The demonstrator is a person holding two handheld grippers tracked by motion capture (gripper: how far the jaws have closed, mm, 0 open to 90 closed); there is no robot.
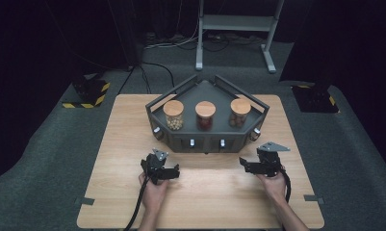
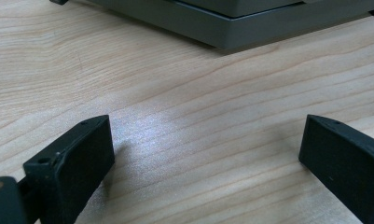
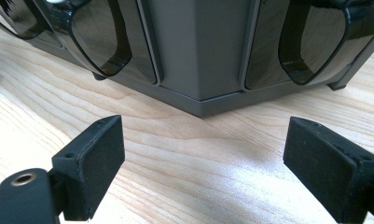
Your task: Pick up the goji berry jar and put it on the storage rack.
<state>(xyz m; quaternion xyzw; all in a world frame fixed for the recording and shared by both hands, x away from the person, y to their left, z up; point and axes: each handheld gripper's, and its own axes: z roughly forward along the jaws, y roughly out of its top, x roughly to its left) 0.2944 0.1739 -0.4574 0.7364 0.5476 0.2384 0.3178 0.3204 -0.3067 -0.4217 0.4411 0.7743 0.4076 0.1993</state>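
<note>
I have both the left gripper and the right gripper released and empty on the table, the grey rack with its three jars just ahead between them.

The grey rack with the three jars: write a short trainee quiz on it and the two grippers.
1. How many jars with wooden lids stand on the grey rack?
2. True or false: the left gripper holds a jar.
3. Which jar holds the palest contents? A the left jar; B the middle jar; C the right jar.

Key:
1. Three, in a row.
2. False: in the left gripper view its jaws stand apart over bare table, with nothing between them. The right gripper is open too, facing the rack's front.
3. A: the middle jar's contents look dark red, the right jar's brown.
</note>
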